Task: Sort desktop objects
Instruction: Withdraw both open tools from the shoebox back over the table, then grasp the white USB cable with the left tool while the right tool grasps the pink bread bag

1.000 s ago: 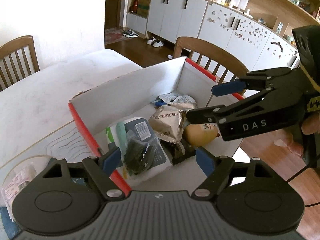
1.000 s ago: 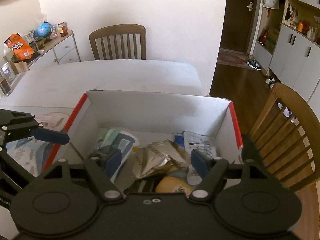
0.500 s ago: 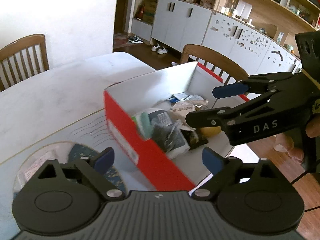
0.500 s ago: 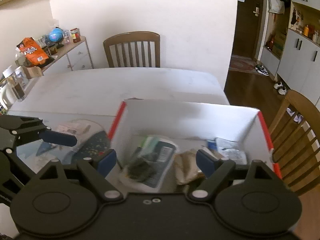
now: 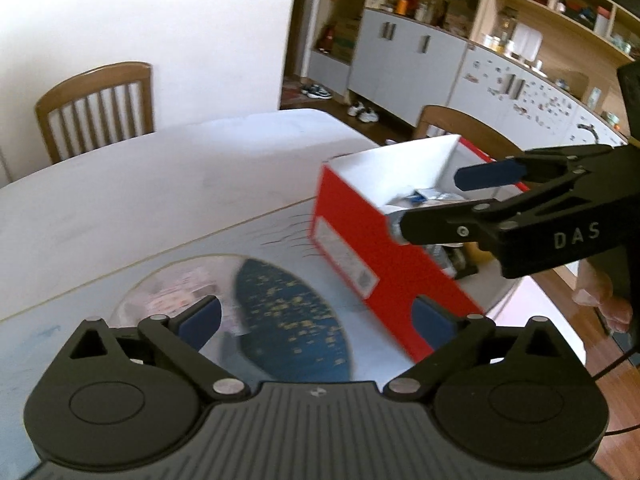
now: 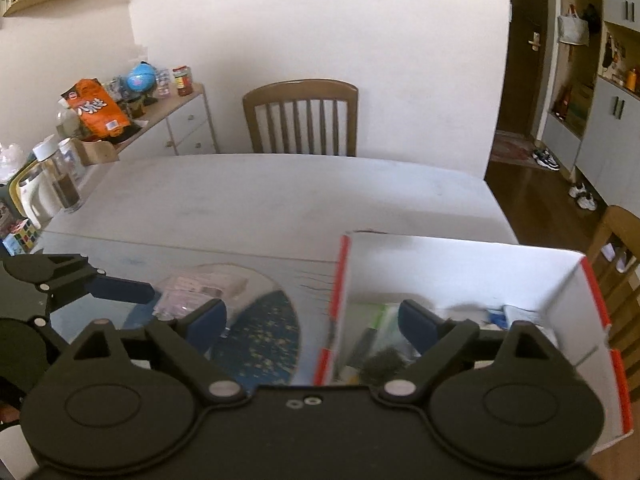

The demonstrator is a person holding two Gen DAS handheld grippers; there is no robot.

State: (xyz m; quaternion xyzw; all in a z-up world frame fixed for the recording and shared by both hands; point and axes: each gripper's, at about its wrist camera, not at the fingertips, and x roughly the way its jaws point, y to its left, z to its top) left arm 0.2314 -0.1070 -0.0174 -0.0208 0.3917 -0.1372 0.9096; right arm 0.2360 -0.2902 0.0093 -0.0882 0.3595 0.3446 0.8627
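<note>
The left tool (image 5: 316,320) hangs over the near part of the tabletop (image 5: 168,184) with its jaws opening and nothing between them; below it, on a printed mat, lies a clear packet (image 5: 180,300) of small pinkish items, close by its left pad. The right tool (image 6: 312,322) likewise has its jaws opening and empty, and it straddles the near left wall of the red box (image 6: 472,264), one pad over the mat and the other over the box's contents. The box stands at the right end of the tabletop, by the edge, already holding wrappers and packets, too blurred to name. The relation that counts is this: the packet, which looks like the one thing still outside the box, lies ahead of and beneath the left tool, while the box sits off to that tool's right. Its long axis seems to run across the view, though blur leaves that uncertain. The left tool appears nearer to it, so it would probably be the one to take the packet and carry it rightward over the red wall.
</note>
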